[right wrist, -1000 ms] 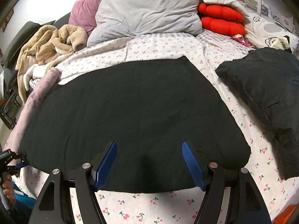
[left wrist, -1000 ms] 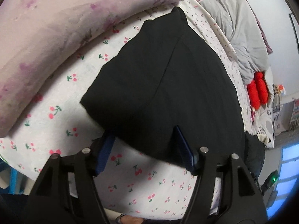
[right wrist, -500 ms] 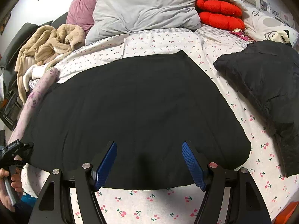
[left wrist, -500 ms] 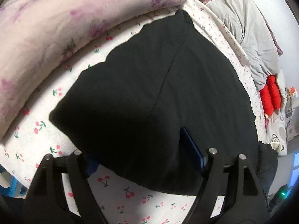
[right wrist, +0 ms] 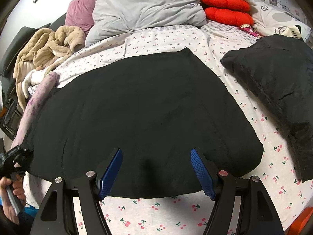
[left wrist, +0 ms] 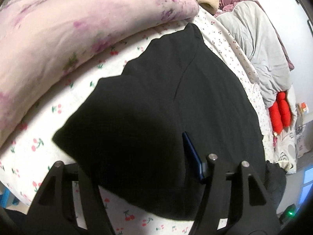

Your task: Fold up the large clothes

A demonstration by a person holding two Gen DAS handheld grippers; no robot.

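Note:
A large black garment (right wrist: pixel 144 105) lies spread flat on the cherry-print bed sheet (right wrist: pixel 176 215). My right gripper (right wrist: pixel 156 168) is open and empty, its blue pads over the garment's near hem. My left gripper (left wrist: pixel 137 156) is wide open at the garment's left corner (left wrist: pixel 125 129); the cloth lies over its left finger and hides it, and only the right blue pad (left wrist: pixel 192 156) shows. In the right wrist view the left gripper (right wrist: pixel 15 156) sits at the garment's left corner, held by a hand.
A rolled pink floral blanket (left wrist: pixel 68 35) lies along the bed's left side. A black puffy jacket (right wrist: pixel 277 90) lies on the right. Grey duvet (right wrist: pixel 148 9), red cushions (right wrist: pixel 225 9) and a beige robe (right wrist: pixel 45 47) are piled at the head.
My left gripper has moved forward onto the garment's corner; the cloth now covers its left finger. My right gripper has stayed nearly still over the hem.

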